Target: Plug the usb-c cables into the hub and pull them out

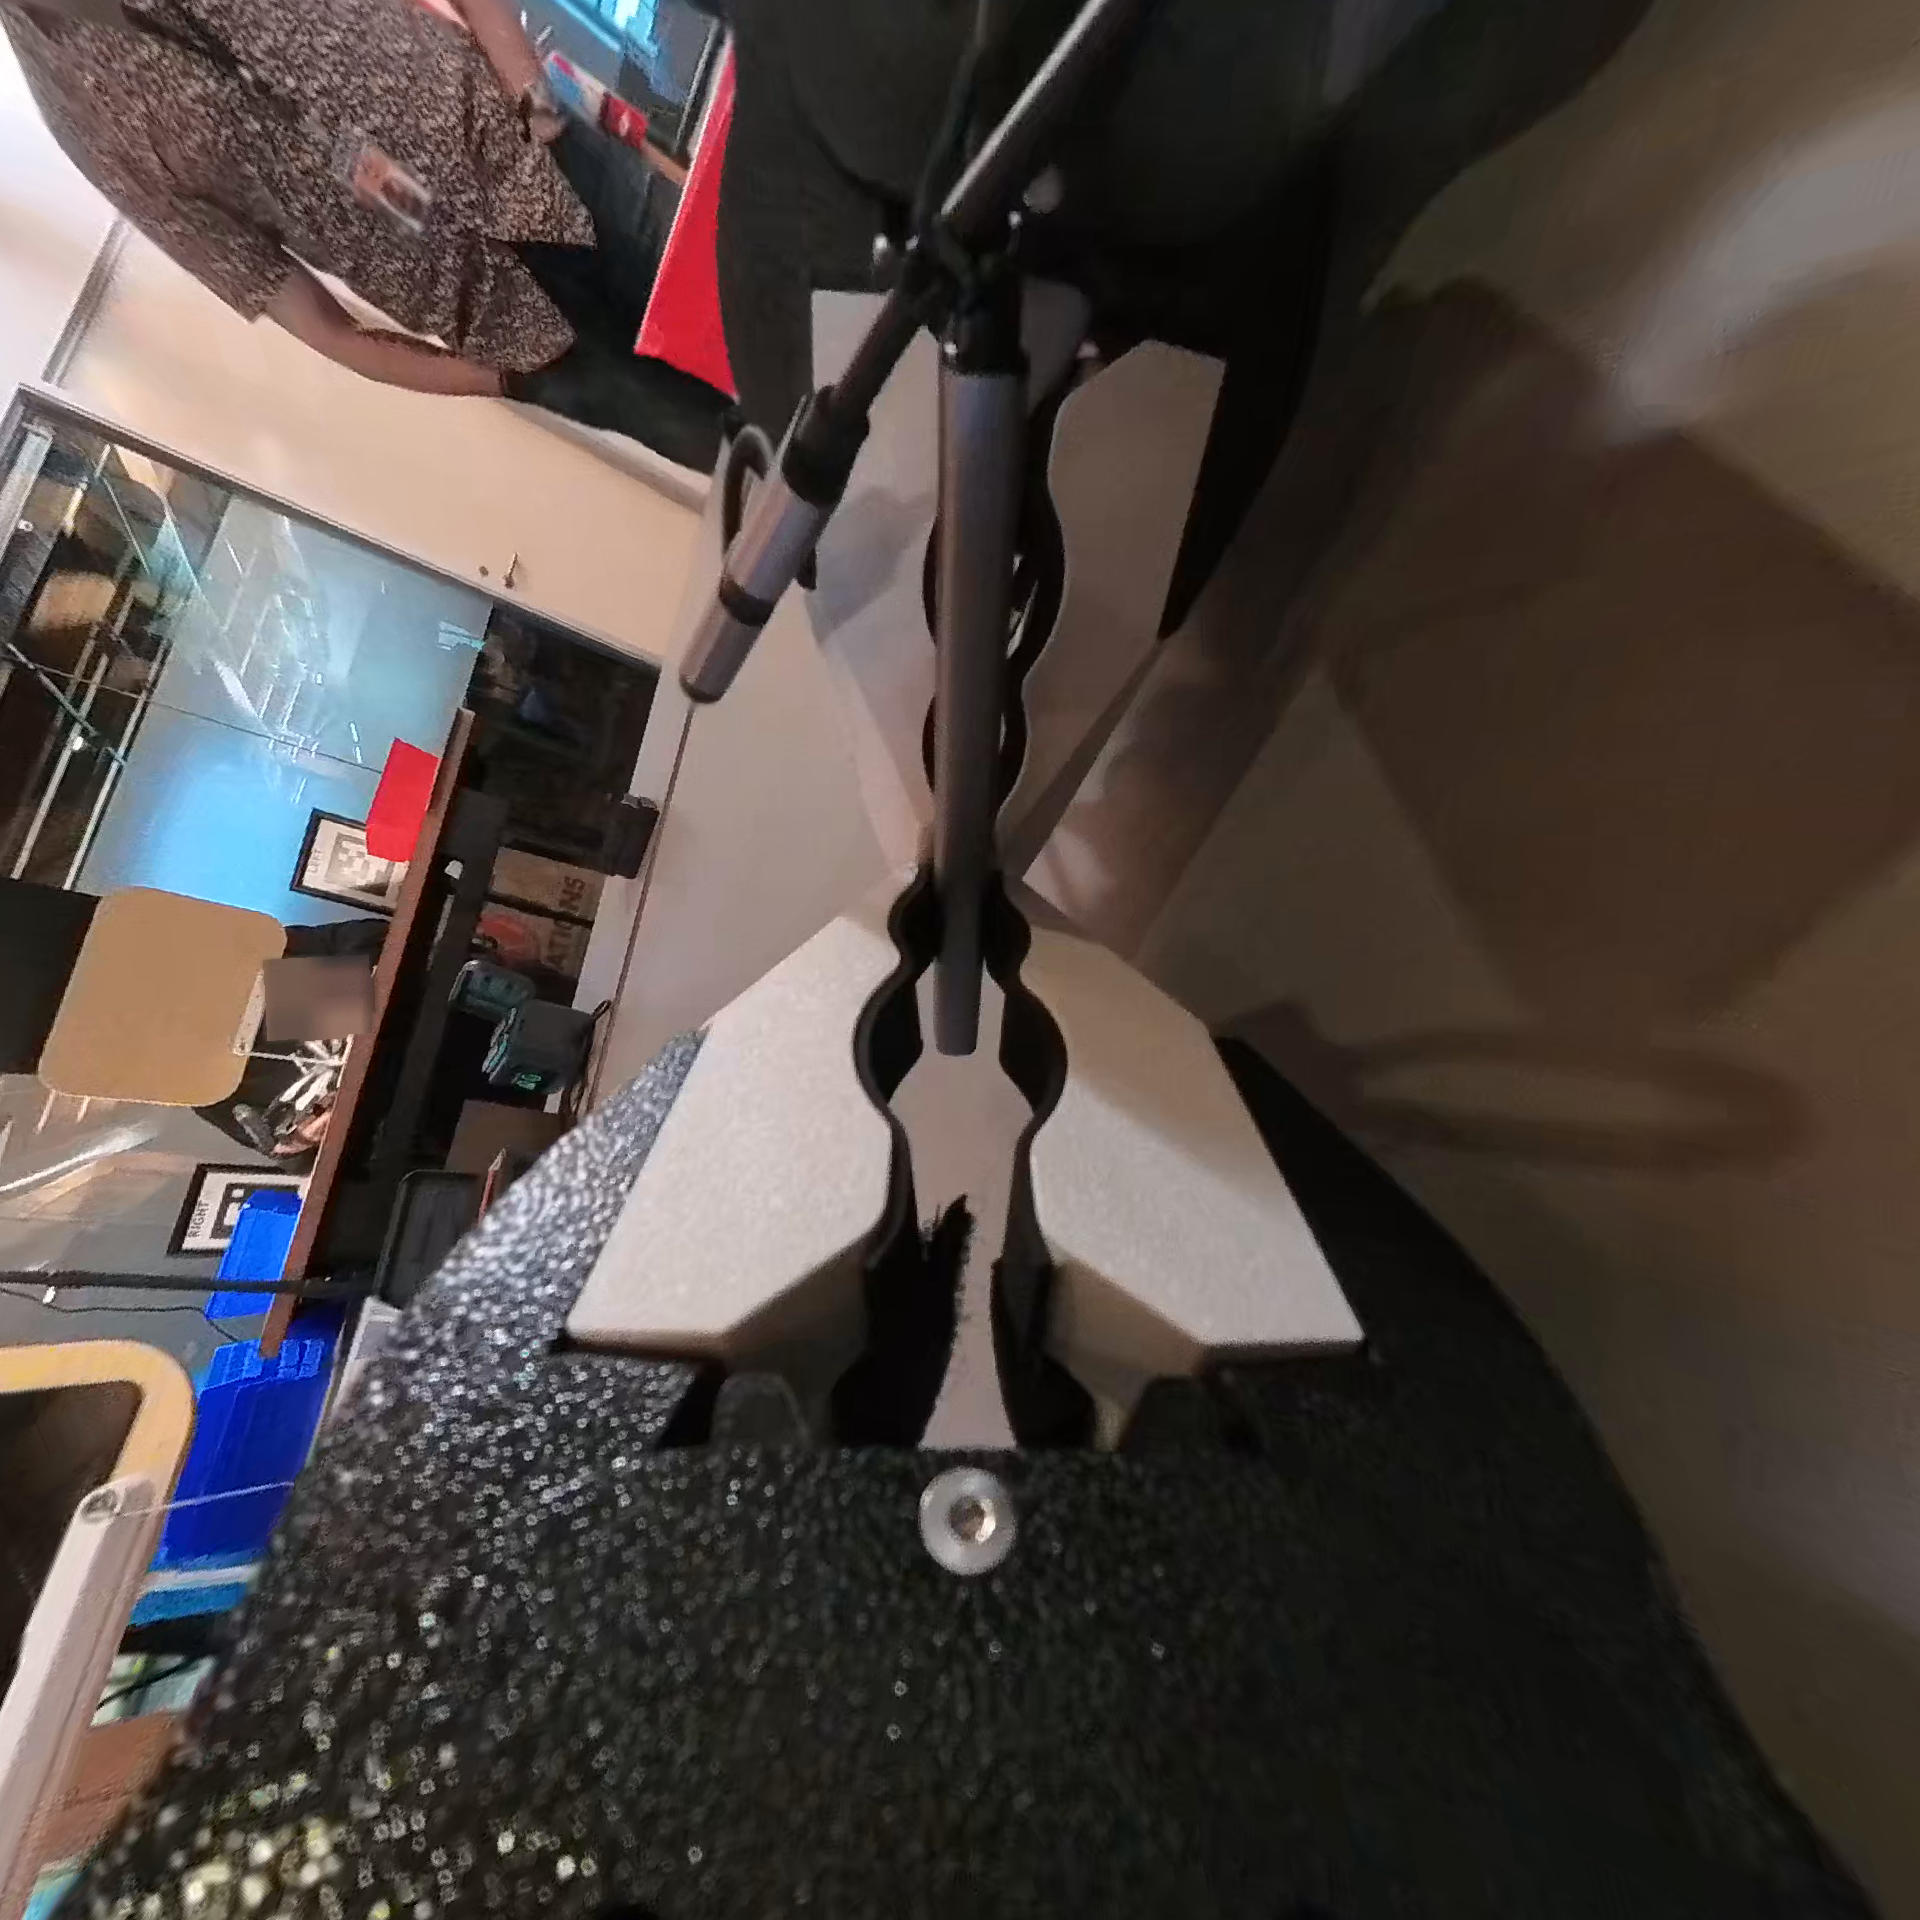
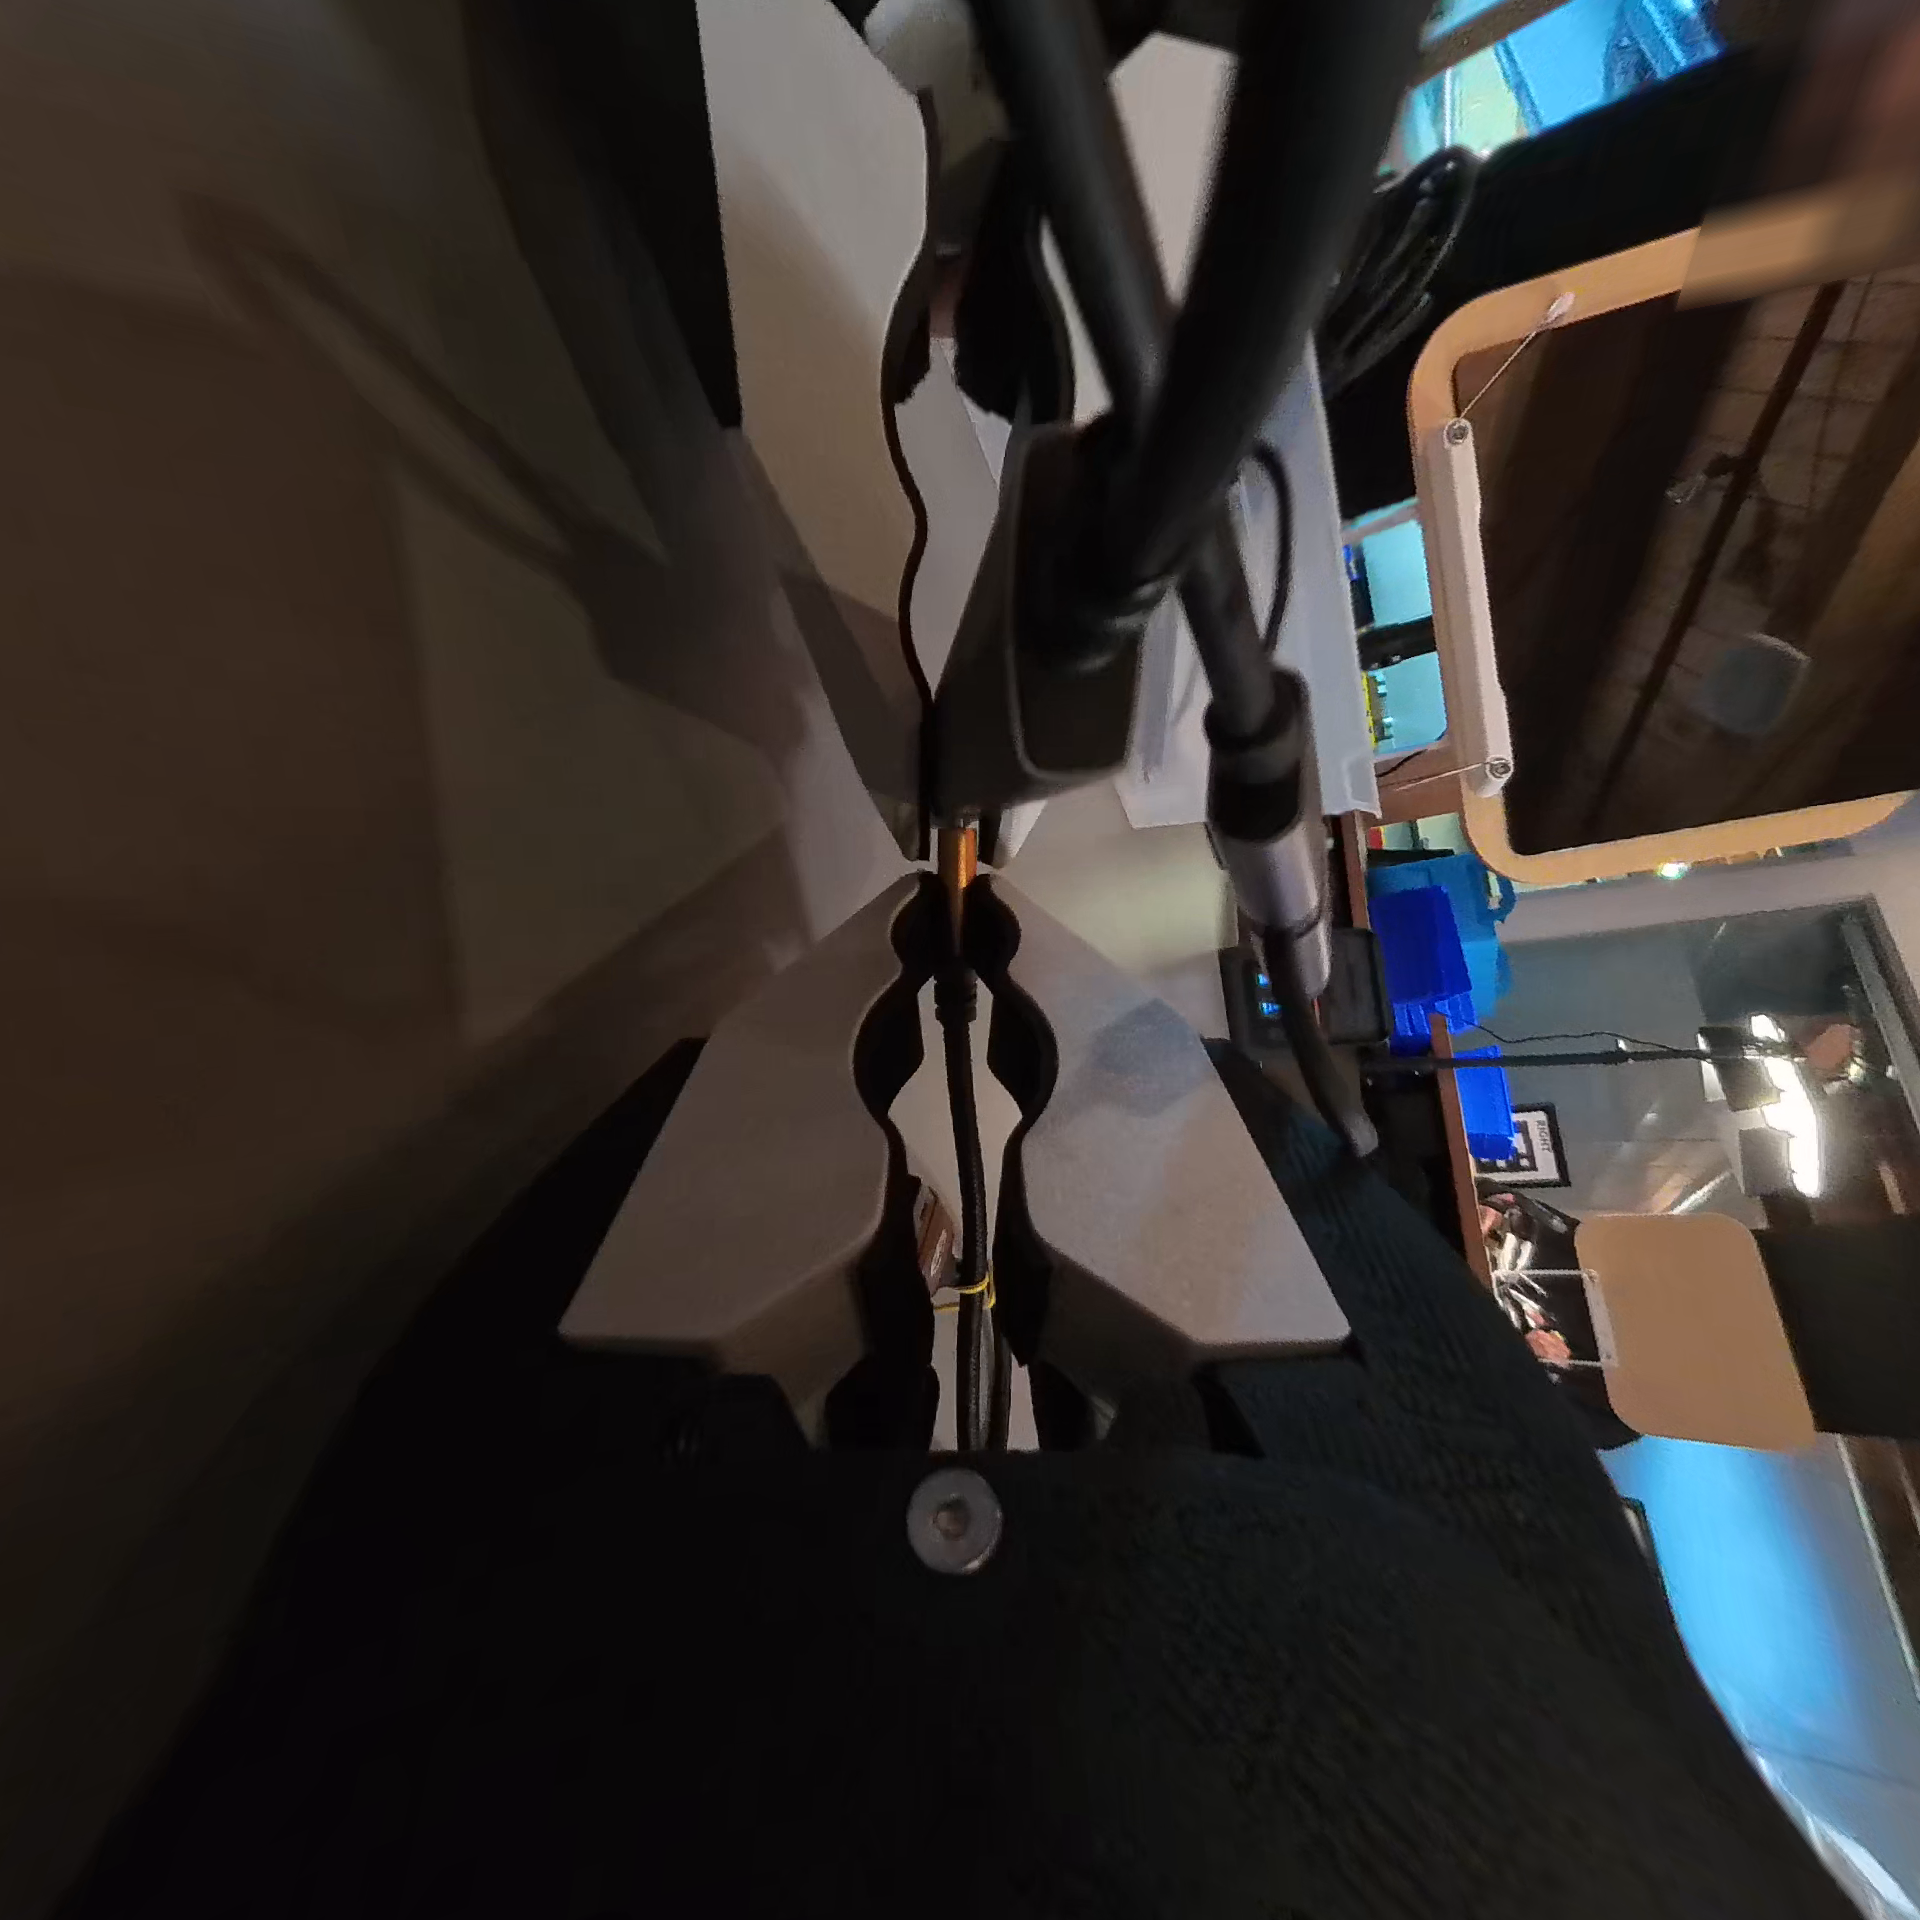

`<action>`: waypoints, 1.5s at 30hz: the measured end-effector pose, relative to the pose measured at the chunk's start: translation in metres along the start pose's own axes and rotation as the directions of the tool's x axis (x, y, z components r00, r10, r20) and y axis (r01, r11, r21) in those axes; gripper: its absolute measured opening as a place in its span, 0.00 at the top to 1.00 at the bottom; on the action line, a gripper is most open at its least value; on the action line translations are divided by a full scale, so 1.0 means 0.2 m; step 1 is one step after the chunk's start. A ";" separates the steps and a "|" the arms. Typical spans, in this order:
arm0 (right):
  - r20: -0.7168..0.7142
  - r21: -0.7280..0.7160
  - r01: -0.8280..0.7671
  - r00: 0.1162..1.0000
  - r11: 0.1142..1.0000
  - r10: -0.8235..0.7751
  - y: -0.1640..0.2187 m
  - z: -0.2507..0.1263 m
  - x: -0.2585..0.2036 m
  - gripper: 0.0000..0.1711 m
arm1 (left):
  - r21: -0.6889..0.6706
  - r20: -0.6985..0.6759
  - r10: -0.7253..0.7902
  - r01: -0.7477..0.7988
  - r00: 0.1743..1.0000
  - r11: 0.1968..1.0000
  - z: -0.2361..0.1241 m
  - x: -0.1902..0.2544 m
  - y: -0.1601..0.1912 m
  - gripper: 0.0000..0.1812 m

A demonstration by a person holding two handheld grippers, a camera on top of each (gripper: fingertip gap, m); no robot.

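In the left wrist view my left gripper (image 1: 961,883) is shut on the near end of a slim grey hub (image 1: 971,644), seen edge-on. The right gripper's white fingers (image 1: 1132,468) show beyond it. A loose cable with a silver plug (image 1: 743,561) hangs to the left. In the right wrist view my right gripper (image 2: 956,883) is shut on an orange-sleeved usb-c plug (image 2: 956,857) with a black braided cable (image 2: 968,1122). The plug's tip meets the end of the hub (image 2: 1039,623), and I cannot tell how deep it sits. The silver-plug cable (image 2: 1283,831) hangs to the right.
A beige table surface (image 1: 1558,831) fills one side of each view. A person in a patterned garment (image 1: 343,166) stands behind. Blue bins (image 1: 260,1403), a wooden frame (image 2: 1455,623) and a desk (image 1: 395,987) lie in the background. The tips of both grippers are at nearly the same place.
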State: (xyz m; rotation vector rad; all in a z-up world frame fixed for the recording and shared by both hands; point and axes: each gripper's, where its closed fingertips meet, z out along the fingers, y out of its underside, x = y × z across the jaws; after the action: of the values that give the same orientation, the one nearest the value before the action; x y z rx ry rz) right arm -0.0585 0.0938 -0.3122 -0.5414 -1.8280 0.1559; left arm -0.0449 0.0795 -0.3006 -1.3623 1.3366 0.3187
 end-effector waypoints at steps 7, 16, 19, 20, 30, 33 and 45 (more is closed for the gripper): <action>-0.005 0.026 -0.017 1.000 1.000 0.017 -0.05 -0.05 -0.05 0.96 | 0.046 -0.043 0.025 -0.023 0.999 0.999 -0.04 0.07 -0.06 0.96; -0.021 0.058 -0.113 0.993 0.992 0.114 -0.11 -0.09 -0.06 0.97 | 0.098 -0.056 0.005 0.000 0.998 0.995 -0.08 0.08 -0.10 0.96; -0.032 0.054 -0.109 0.993 0.993 0.110 -0.11 -0.09 -0.05 0.96 | 0.096 -0.051 -0.002 0.006 0.999 0.995 -0.08 0.07 -0.10 0.96; -0.042 0.050 -0.104 0.994 0.993 0.106 -0.11 -0.09 -0.04 0.96 | 0.097 -0.049 -0.010 0.014 0.999 0.995 -0.08 0.07 -0.10 0.96; -0.035 0.060 -0.121 0.992 0.991 0.123 -0.12 -0.12 -0.07 0.97 | 0.118 -0.088 -0.018 0.028 0.996 0.993 -0.08 0.10 -0.12 0.96; -0.018 0.069 -0.131 0.991 0.989 0.132 -0.15 -0.14 -0.10 0.96 | 0.146 -0.118 -0.002 0.019 0.993 0.989 -0.10 0.14 -0.14 0.96; -0.143 -0.046 -0.274 0.954 0.961 0.265 0.08 -0.34 0.05 0.98 | 0.088 -0.013 -0.160 0.160 0.987 0.983 -0.15 -0.05 0.05 0.96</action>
State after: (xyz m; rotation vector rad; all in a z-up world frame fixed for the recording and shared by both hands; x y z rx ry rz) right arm 0.0070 0.1022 -0.2866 -0.8287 -1.6256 0.2382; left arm -0.0713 0.0627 -0.2885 -1.3864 1.2229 0.1450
